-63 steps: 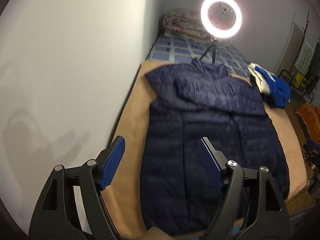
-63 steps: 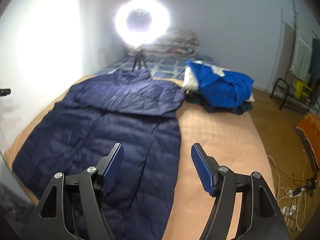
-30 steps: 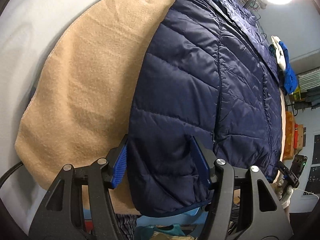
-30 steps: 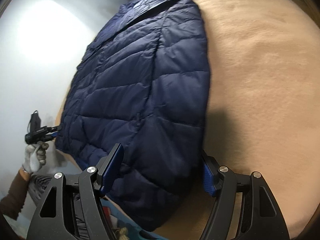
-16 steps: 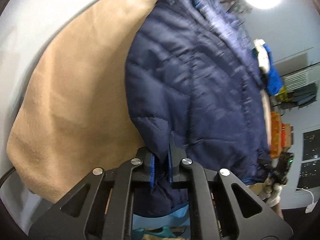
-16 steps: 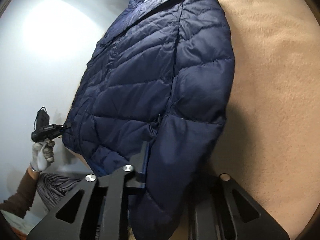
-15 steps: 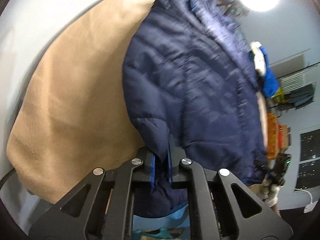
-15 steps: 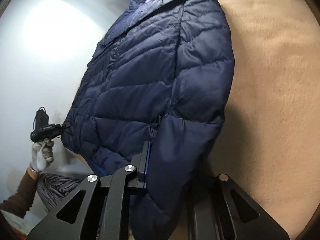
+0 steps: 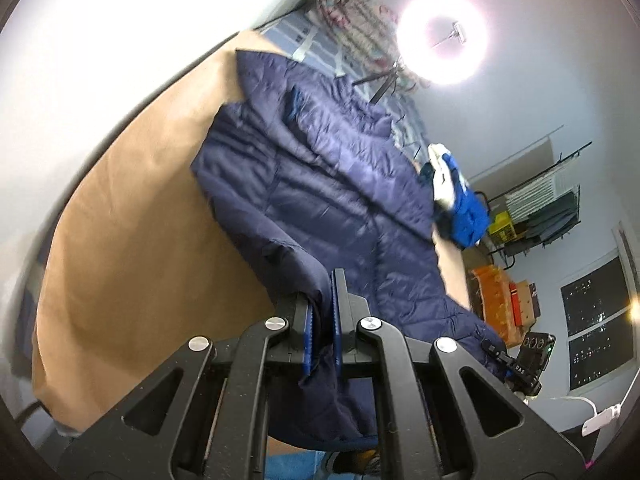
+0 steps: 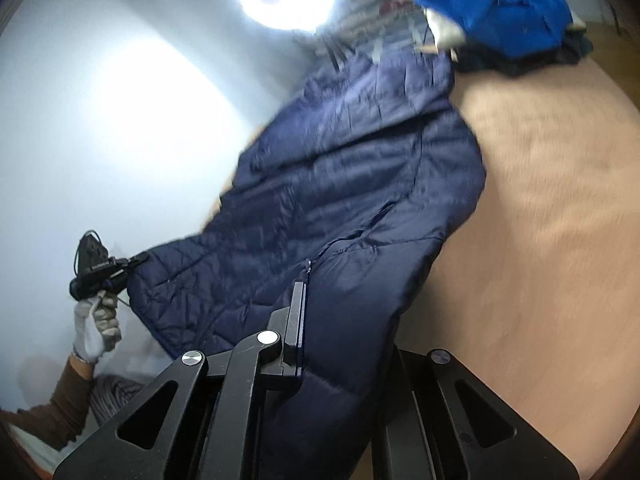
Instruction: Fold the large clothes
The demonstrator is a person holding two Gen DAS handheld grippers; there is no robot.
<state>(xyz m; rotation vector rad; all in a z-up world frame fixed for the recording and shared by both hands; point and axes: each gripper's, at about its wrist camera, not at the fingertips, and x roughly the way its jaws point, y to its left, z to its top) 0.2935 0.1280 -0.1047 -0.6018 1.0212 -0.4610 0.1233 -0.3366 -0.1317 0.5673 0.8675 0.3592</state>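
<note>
Fold is just starting: sleeves already crossed over the chest, bottom half not yet brought up. Left gripper (image 9: 322,322) and right gripper (image 10: 340,344) are each clenching a hem corner of the navy jacket (image 9: 320,184), which is lying on the tan blanket (image 9: 132,240). Blue clothes pile (image 10: 508,16) and ring light (image 9: 444,40) are sitting near the collar end, possibly crowding it.

A ring light (image 9: 443,37) burns white at one o'clock in the left wrist view and at twelve in the right, its centre blown out. Glare washes the wall (image 10: 132,120) at ten o'clock. Motion blur smears the navy jacket (image 10: 352,184) and tan blanket (image 10: 552,208). Fisheye bends every edge, with dark corners.
</note>
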